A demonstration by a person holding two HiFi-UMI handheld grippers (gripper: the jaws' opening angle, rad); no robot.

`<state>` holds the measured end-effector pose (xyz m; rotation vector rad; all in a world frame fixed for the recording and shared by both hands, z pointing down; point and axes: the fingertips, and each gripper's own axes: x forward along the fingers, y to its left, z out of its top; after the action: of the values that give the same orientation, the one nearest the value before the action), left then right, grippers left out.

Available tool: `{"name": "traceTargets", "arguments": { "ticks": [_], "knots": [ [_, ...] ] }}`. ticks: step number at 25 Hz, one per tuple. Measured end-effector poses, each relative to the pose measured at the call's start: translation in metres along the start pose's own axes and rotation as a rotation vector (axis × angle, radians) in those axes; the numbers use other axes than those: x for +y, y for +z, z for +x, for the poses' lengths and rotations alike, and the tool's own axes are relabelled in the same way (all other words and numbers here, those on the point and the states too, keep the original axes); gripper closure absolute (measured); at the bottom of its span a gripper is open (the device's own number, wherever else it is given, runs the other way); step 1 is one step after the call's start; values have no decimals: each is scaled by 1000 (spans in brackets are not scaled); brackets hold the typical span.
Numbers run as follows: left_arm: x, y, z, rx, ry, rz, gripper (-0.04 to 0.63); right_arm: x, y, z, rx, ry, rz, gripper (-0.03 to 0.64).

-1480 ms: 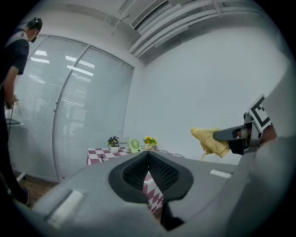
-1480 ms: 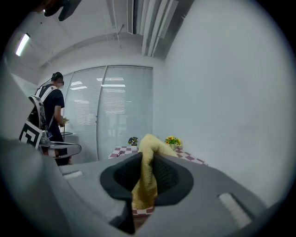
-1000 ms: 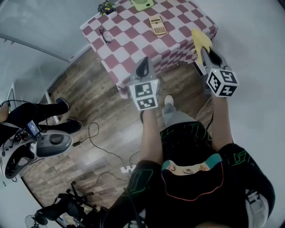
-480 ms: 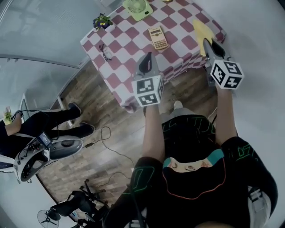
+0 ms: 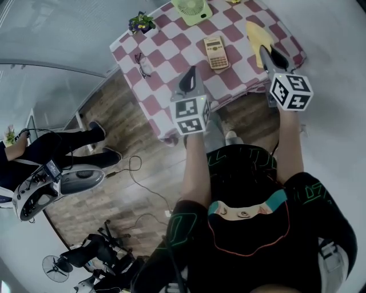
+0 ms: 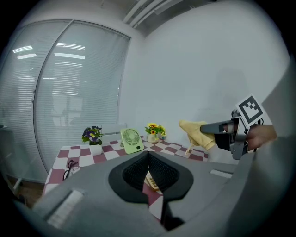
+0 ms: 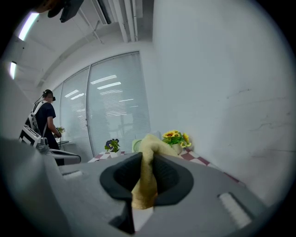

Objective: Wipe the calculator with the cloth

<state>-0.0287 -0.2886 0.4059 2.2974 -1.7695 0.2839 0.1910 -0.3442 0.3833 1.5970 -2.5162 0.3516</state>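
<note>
Two grippers above the checked table (image 5: 166, 54).
Right gripper (image 5: 265, 51) clamps the yellow cloth (image 5: 255, 35); left gripper (image 5: 189, 74), jaws together, holds nothing. The calculator (image 5: 216, 52) lies on the table, untouched.

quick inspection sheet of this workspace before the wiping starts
surface: table with a red-and-white checked tablecloth, standing on a wooden floor
job's things: tan calculator flat on the table, untouched; yellow cloth hanging from the right gripper
clutter: green desk fan, purple potted flowers, yellow potted flowers, black spectacles
grippers: left gripper shut, empty; right gripper shut on the cloth
cables: black cable loose on the floor
surroundings: seated person at left; window blinds
</note>
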Motion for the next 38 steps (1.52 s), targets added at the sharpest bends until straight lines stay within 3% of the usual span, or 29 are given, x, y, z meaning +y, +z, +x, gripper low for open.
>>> {"name": "traceTargets", "arguments": {
  "ticks": [9,19,29,38],
  "knots": [
    [23,-12,66,76,-31,-36,586,-8,0,84,79,46,-121,551],
    [57,-39,96,159,-11,-79,586,27,-29,170,218,317,-328,551],
    [59,-56,113,210,-26,-86,584,76,-74,210,357,542,-655,551],
    [62,-58,117,230,-23,-90,586,92,-125,210,445,614,-915,551]
  ]
}}
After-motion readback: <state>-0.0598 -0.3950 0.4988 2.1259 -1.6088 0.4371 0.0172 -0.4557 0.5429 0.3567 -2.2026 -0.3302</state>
